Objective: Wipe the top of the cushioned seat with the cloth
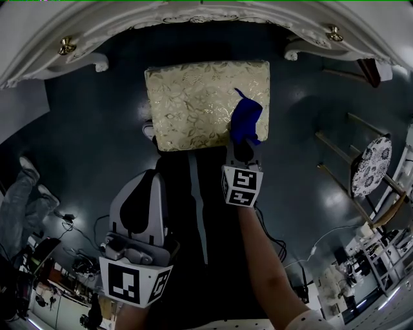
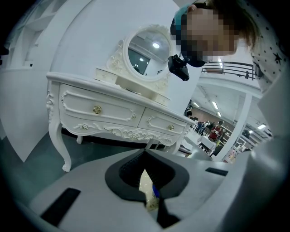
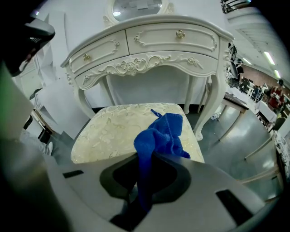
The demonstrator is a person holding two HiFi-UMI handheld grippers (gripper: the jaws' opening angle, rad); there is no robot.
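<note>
The cushioned seat (image 1: 193, 106) has a cream and gold patterned top and stands in front of the white dressing table. A blue cloth (image 1: 246, 119) lies bunched on the seat's right side near its front edge. My right gripper (image 1: 242, 147) is shut on the cloth at that edge. In the right gripper view the cloth (image 3: 163, 133) runs from between the jaws of the right gripper (image 3: 145, 158) out onto the seat (image 3: 113, 129). My left gripper (image 1: 150, 179) hangs low, short of the seat, with its jaws shut and nothing held. In its own view the left gripper (image 2: 147, 163) points at the table.
The white carved dressing table (image 1: 193, 19) curves round the seat's far side, and an oval mirror (image 2: 147, 54) stands on it. A round patterned stool (image 1: 371, 164) stands at the right. Cables (image 1: 71, 222) and a person's shoes (image 1: 29, 171) lie on the dark floor at the left.
</note>
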